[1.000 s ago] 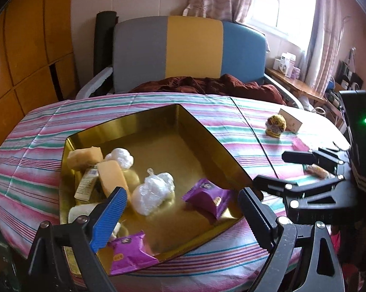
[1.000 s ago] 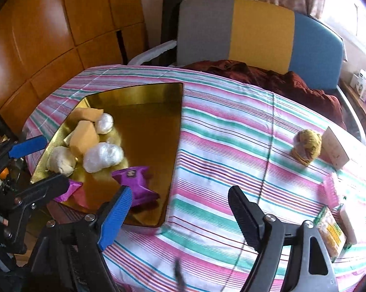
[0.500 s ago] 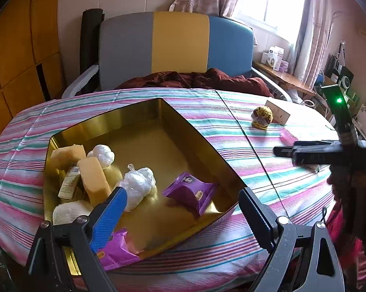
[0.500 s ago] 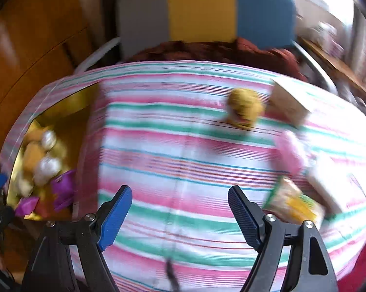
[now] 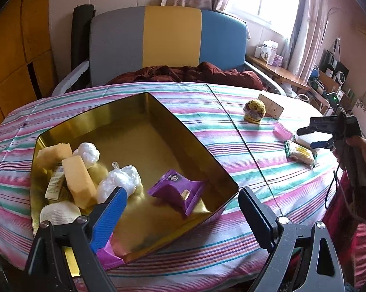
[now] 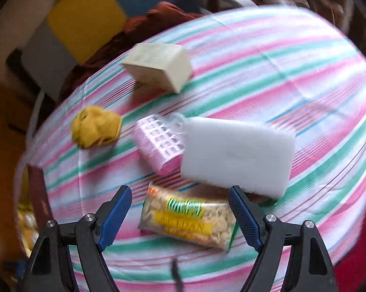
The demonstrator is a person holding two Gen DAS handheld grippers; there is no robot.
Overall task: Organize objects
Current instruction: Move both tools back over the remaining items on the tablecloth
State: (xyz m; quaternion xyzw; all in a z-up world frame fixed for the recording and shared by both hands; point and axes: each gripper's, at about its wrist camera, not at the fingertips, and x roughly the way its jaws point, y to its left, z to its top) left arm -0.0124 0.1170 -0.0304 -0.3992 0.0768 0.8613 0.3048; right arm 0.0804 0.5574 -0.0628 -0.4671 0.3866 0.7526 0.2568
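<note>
The right gripper (image 6: 180,209) is hovering with its jaws spread wide and nothing between them, and it is pointing down at the snack packet (image 6: 187,221), which is lying flat on the striped counter (image 6: 292,73) directly between and just ahead of the two blue pads. The packet's long axis is running roughly across the gap from one finger to the other, tilting slightly down to the right, so a straight descent would be closing the jaws on its short ends; turning the wrist would likely be giving a firmer pinch across the narrow width. Just beyond the packet, the white foam block (image 6: 239,153) is sitting with its near edge apparently overlapping or touching the packet's far corner, and the pink ribbed roller (image 6: 161,146) is lying just beside that block on the left. Further out, the yellow crumpled wrapper (image 6: 95,126) and the cream box (image 6: 158,68) are resting well apart from the gripper; this view is blurring with motion, so finer detail is hard to tell.

The left gripper (image 5: 183,209) is also gaping wide and empty, hanging over the near corner of the gold tray (image 5: 187,136), which is already holding the purple packet (image 5: 178,189), foam pieces and plastic-wrapped bundles. The loose things are lying far to that gripper's right, so the right hand is clearly the nearer one for the snack packet
</note>
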